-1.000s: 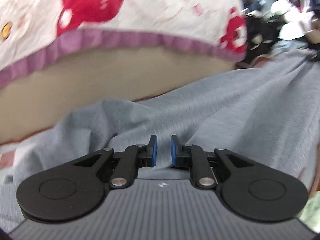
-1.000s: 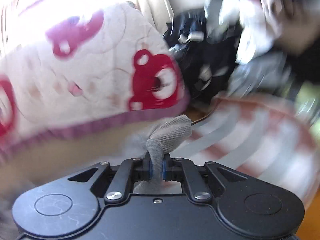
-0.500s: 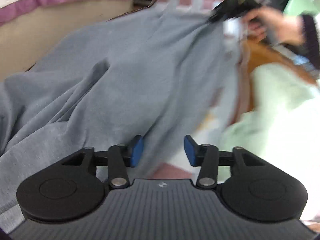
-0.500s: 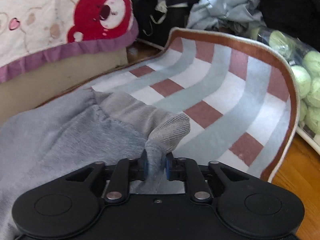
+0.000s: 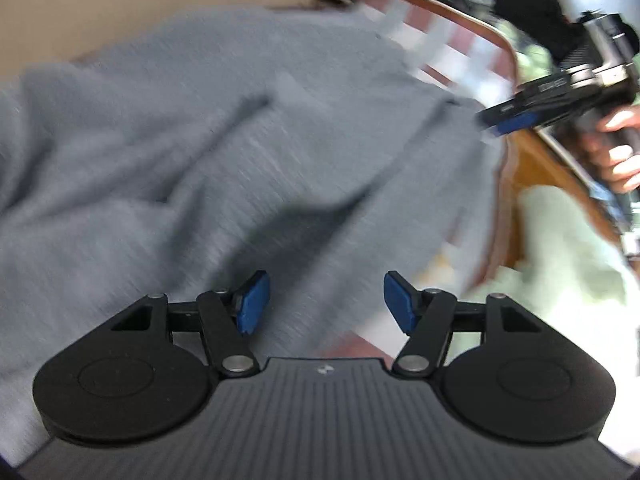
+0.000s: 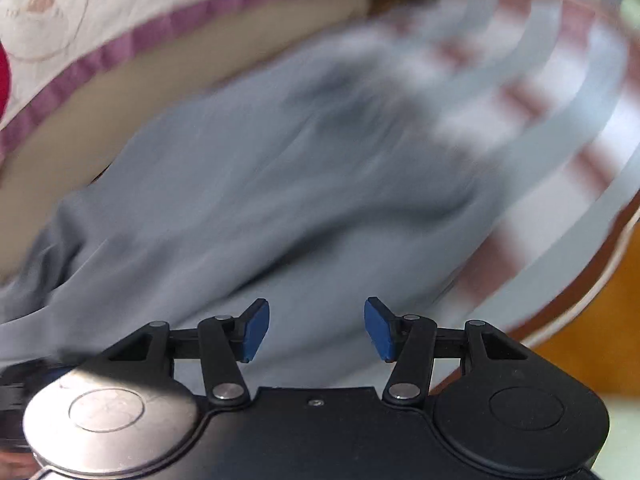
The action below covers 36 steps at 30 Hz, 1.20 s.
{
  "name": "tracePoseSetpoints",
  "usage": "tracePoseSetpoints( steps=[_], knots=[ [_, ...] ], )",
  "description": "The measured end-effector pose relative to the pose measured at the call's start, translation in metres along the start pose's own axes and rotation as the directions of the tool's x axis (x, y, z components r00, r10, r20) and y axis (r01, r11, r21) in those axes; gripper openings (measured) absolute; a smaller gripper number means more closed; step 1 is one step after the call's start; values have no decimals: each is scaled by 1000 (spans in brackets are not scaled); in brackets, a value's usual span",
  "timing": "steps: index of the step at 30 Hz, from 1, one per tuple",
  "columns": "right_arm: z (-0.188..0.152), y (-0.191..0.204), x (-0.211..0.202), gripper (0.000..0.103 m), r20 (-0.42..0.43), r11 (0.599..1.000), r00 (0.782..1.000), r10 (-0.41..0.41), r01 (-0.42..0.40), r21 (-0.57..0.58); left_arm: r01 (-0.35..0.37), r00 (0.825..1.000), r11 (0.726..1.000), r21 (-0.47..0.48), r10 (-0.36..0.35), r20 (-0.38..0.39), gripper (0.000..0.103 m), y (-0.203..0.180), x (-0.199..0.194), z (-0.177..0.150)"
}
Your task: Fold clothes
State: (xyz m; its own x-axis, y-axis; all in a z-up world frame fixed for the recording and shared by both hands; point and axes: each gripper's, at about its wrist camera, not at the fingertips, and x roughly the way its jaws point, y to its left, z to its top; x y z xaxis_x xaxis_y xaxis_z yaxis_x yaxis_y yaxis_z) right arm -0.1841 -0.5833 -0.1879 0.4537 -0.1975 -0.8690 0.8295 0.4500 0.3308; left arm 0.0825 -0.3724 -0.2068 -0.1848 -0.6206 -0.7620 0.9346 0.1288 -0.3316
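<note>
A grey sweatshirt (image 5: 224, 140) lies rumpled on a striped rug (image 5: 436, 40); it also fills the middle of the right wrist view (image 6: 280, 184), blurred by motion. My left gripper (image 5: 326, 300) is open and empty just above the garment's near part. My right gripper (image 6: 316, 330) is open and empty above the grey cloth. The right gripper also shows in the left wrist view (image 5: 560, 92), held by a hand at the garment's far right edge.
A bed side with a white, red and purple-edged quilt (image 6: 120, 20) runs along the far left. The striped rug (image 6: 540, 128) ends at a brown border on wooden floor (image 6: 600, 300). A pale green heap (image 5: 560, 248) lies to the right.
My right gripper has let go of the grey cuff and opened. My left gripper has opened wider. Both views have swung over the garment.
</note>
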Motion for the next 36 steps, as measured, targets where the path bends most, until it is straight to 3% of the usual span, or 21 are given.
tracePoseSetpoints(
  steps=[3, 7, 9, 12, 13, 14, 20, 28, 30, 33, 36],
  knots=[
    [-12, 7, 27, 58, -84, 997, 996, 37, -32, 67, -67, 997, 996, 58, 69, -36, 62, -10, 11, -6],
    [-11, 9, 46, 58, -121, 990, 991, 49, -32, 141, -151, 986, 982, 113, 158, -56, 62, -16, 24, -13],
    [-10, 13, 50, 60, -133, 988, 989, 58, -38, 148, -162, 984, 979, 123, 169, -50, 63, -16, 26, -14],
    [-9, 16, 56, 65, -136, 988, 990, 40, -20, 150, -153, 987, 982, 109, 158, -38, 50, -15, 23, -11],
    [-9, 17, 58, 66, -139, 987, 989, 40, -18, 159, -150, 987, 983, 104, 155, -36, 37, -14, 23, -10],
    [-9, 17, 60, 67, -143, 986, 989, 41, -17, 166, -148, 988, 984, 102, 152, -35, 31, -14, 22, -9],
    [-12, 36, 63, 69, -150, 999, 988, -30, 35, 32, -157, 987, 980, 124, 161, -24, 16, -21, 22, -8],
    [-16, 42, 66, 75, -161, 998, 985, -62, 64, 10, -177, 984, 973, 149, 178, 1, 8, -32, 12, -11],
    [-17, 41, 63, 75, -177, 997, 982, -61, 67, 30, -182, 983, 970, 159, 179, 33, 6, -37, 2, -11],
    [-18, 38, 53, 75, -196, 996, 980, -17, 34, 86, -191, 976, 959, 208, 162, 149, 3, -54, -30, -10],
    [-18, 33, 33, 75, -164, 991, 986, 43, -21, 133, -151, 972, 974, 172, 114, 207, 3, -65, -61, -11]
  ],
)
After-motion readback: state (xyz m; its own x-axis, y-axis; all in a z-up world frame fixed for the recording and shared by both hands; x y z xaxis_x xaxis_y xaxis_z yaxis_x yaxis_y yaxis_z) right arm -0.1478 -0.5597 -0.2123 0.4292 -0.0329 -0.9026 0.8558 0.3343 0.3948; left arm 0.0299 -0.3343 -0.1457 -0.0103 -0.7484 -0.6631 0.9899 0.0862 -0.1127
